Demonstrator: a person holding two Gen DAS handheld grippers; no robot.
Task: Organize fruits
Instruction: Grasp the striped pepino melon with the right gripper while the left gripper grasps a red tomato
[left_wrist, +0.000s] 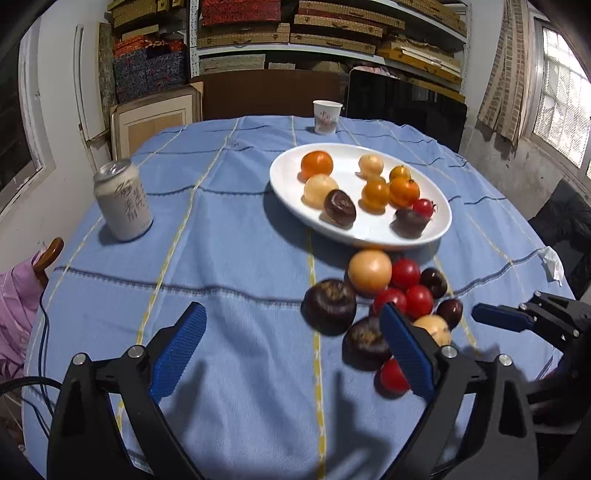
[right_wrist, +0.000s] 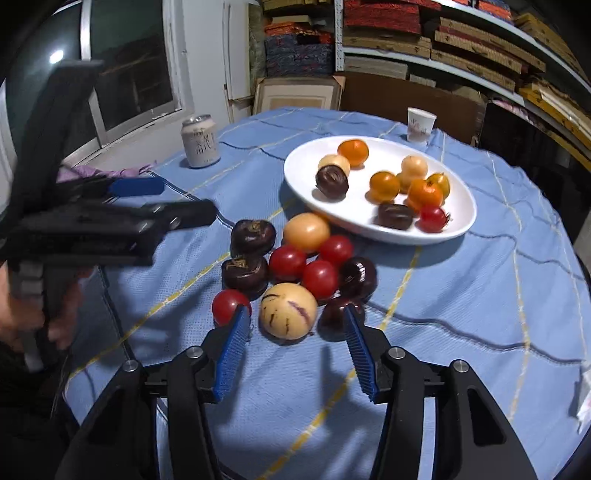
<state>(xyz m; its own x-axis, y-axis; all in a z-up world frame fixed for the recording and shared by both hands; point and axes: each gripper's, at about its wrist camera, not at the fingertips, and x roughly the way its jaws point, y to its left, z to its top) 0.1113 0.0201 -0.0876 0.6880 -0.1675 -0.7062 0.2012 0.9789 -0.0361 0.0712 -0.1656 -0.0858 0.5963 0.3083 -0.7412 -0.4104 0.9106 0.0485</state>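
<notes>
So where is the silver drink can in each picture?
Left wrist view: the silver drink can stands at the left, on the blue cloth, well left of the white oval plate.
Right wrist view: the can stands upper left of centre, again left of the plate.
Shared landmark: the white paper cup beyond the plate's far side.

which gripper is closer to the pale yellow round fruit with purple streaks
Right. The right gripper is open with the pale yellow purple-streaked round fruit just ahead between its fingertips. The left gripper, also open, sits off to the fruit's side over bare blue tablecloth.
</notes>
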